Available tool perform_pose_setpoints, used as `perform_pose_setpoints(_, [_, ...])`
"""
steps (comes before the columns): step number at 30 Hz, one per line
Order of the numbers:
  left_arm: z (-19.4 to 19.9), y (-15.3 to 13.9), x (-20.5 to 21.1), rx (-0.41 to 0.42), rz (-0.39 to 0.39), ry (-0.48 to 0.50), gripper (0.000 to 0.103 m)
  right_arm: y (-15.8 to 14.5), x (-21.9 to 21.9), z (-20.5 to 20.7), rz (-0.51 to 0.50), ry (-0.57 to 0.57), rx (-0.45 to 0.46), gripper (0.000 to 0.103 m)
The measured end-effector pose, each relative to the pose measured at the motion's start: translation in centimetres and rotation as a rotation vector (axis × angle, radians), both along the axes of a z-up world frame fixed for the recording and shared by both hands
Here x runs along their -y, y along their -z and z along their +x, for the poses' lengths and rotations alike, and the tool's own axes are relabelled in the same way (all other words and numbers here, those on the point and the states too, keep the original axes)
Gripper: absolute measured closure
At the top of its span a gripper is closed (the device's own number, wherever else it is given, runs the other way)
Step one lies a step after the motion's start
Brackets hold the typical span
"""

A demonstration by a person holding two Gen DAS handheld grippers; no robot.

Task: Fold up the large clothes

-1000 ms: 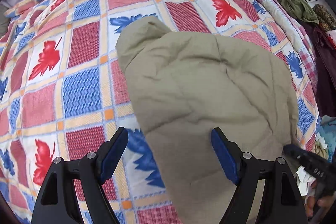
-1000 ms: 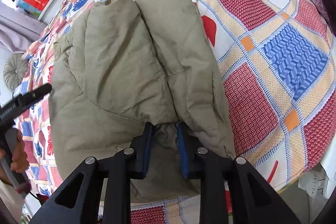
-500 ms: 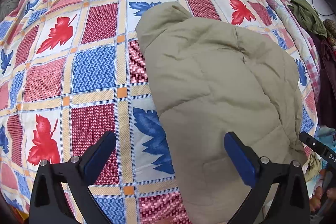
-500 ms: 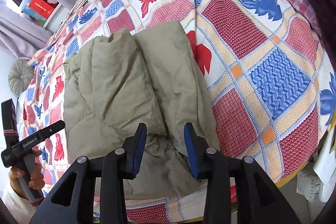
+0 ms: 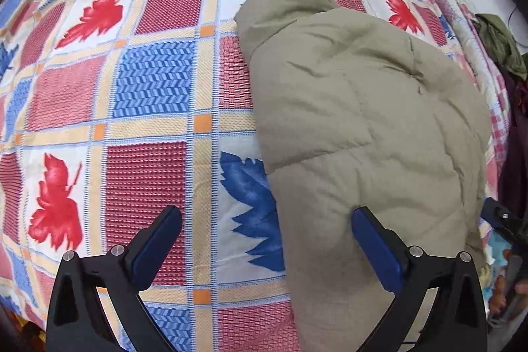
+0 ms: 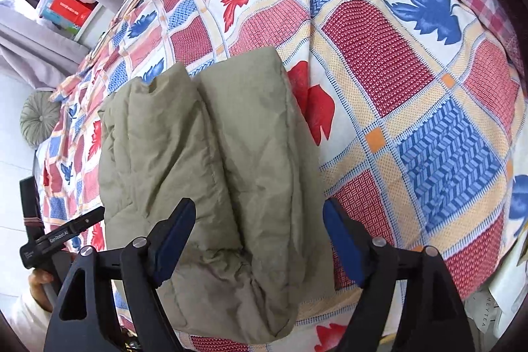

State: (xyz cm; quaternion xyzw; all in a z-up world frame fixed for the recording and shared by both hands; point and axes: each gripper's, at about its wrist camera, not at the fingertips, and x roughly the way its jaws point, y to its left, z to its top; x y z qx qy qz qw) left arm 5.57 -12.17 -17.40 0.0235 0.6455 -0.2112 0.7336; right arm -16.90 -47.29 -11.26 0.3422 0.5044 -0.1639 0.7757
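Releasing is the step in hand: the padded olive jacket (image 6: 211,174) lies folded in a thick bundle on the patterned bedspread (image 5: 145,81), near the bed's front edge, with both sides turned in so that two padded rolls meet along the middle.

The right gripper (image 6: 257,236) hangs above the near end of the bundle. Its jaws have just been opening and now stand wide, with cloth below them but no pad pressing on it. The left gripper (image 5: 267,240) has its jaws at full spread over the jacket's left edge, one finger above the bedspread and one above the cloth, holding nothing.

Judging by the compact shape, the fold looks close to finished, although the far end of the bundle is hard to read. The next move calls for both grippers to clear the cloth without dragging it, or for a fresh grip on the near end if one more fold is wanted.
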Motion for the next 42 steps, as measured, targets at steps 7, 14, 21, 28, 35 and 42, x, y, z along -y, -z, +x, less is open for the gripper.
perform_pose_setpoints(7, [0.7,0.7,-0.4,-0.118,-0.245,-0.034,0.000,2.1,2.0,0.4,0.119,-0.026,0.020,0.020])
perform_pose_setpoints(14, [1.2,1.9,0.8,-0.198,-0.379,-0.003,0.000,4.3,3.8,1.0,0.242,-0.027,0.065,0.000])
perform_pose_setpoints(21, [1.9,3.8,2.0,-0.256,-0.421,0.031,0.000,6.8,4.4,2.8,0.394,-0.068,0.079,0.000])
perform_pose_setpoints(28, [2.6,6.0,3.3,-0.274,-0.433,0.040,0.000,6.2,2.1,6.4,0.334,-0.283,0.031,0.000])
perform_pose_setpoints(35, [2.8,8.2,4.8,-0.303,-0.482,0.040,0.000,9.3,3.3,9.4,0.399,-0.247,0.007,0.000])
perform_pose_setpoints(42, [1.9,7.7,7.0,-0.277,-0.456,0.040,0.000,10.5,1.9,11.0,0.416,-0.298,0.010,0.000])
